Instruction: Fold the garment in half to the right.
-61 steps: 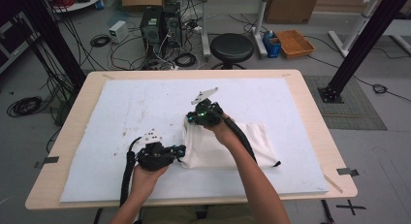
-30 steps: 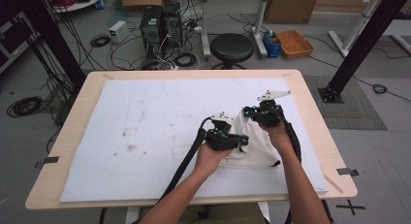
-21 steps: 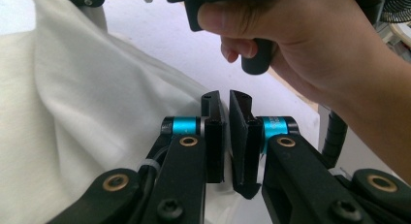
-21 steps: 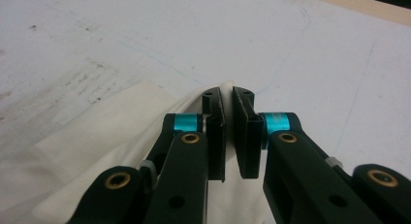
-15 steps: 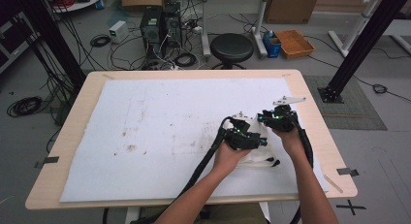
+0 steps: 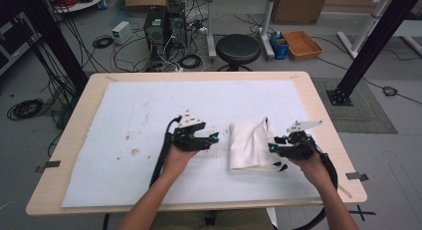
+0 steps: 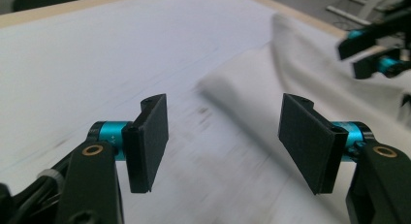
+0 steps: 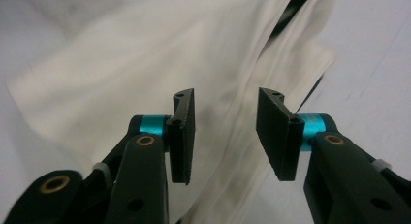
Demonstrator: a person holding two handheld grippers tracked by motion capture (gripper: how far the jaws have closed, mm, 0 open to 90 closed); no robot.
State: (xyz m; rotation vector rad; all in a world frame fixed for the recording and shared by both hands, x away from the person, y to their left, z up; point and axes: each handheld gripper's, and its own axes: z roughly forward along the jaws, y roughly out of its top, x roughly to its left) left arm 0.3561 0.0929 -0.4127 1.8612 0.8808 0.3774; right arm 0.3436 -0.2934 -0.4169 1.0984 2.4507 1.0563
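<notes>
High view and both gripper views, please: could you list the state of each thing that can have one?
left gripper: open, jaws wide apart, holding nothing, beside the cloth.
right gripper: open, jaws apart over the cloth, gripping nothing.
white cloth: folded, lying on the mat, one edge ridged up.
white mat: spread flat over the table, with dark stains.

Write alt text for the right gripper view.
The open right gripper points at a folded white cloth lying on a pale table cover, its two black jaws apart with nothing clamped between them.
</notes>
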